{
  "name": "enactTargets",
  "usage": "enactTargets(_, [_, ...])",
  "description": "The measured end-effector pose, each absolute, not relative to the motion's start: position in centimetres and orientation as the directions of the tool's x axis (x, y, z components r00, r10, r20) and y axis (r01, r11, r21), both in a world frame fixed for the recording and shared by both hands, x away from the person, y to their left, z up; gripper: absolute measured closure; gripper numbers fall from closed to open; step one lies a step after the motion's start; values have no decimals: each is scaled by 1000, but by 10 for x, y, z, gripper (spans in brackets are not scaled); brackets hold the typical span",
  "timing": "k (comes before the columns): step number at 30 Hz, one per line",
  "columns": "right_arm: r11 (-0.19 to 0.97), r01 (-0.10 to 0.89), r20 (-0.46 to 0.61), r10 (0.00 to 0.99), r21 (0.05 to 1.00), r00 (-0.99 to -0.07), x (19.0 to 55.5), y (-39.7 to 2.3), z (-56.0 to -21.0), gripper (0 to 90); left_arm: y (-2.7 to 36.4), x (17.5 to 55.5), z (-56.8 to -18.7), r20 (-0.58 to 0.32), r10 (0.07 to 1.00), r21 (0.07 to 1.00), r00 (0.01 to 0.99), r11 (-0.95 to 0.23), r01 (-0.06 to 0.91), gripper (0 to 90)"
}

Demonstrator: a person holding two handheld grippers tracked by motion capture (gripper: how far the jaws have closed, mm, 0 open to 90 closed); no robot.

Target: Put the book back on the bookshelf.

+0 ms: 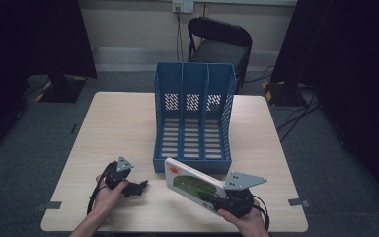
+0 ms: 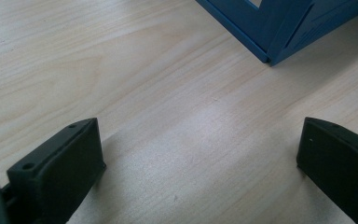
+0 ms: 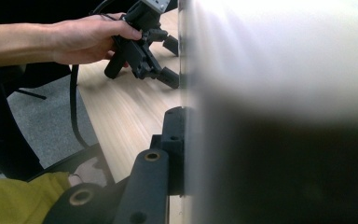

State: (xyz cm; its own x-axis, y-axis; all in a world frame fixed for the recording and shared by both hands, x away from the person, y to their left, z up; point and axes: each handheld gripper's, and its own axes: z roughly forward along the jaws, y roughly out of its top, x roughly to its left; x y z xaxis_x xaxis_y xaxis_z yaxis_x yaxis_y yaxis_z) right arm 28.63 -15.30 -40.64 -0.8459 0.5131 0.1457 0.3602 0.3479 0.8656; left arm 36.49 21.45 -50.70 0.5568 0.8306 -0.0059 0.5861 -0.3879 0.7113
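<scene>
From the high view, a blue plastic three-slot file rack (image 1: 193, 118) stands mid-table on the pale wooden table (image 1: 118, 123) with a black folding chair (image 1: 220, 42) beyond it, and just near of its front lip the right gripper (image 1: 211, 199) pinches the near edge of a flat white book with a green and red cover (image 1: 192, 182), tilted up off the tabletop, while the left gripper (image 1: 139, 187) rests low at near left, pointing right. In the left gripper view its jaws stand spread wide over bare wood with the rack's blue corner (image 2: 279, 28) ahead. In the right gripper view the book's blurred white face (image 3: 279, 70) blocks the right half, and a hand (image 3: 86, 39) grips the left gripper (image 3: 170, 60) far left.
</scene>
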Motion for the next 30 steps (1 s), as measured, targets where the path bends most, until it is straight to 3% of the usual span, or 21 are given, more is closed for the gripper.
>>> enactTargets(11, [339, 317, 102, 524, 886, -845, 297, -150, -382, 767, 215, 365, -507, -10, 830, 713, 558, -385, 586, 0])
enactTargets(30, [265, 340, 73, 683, 902, -727, 328, -181, -355, 767, 215, 365, -507, -8, 827, 712, 562, -390, 583, 0])
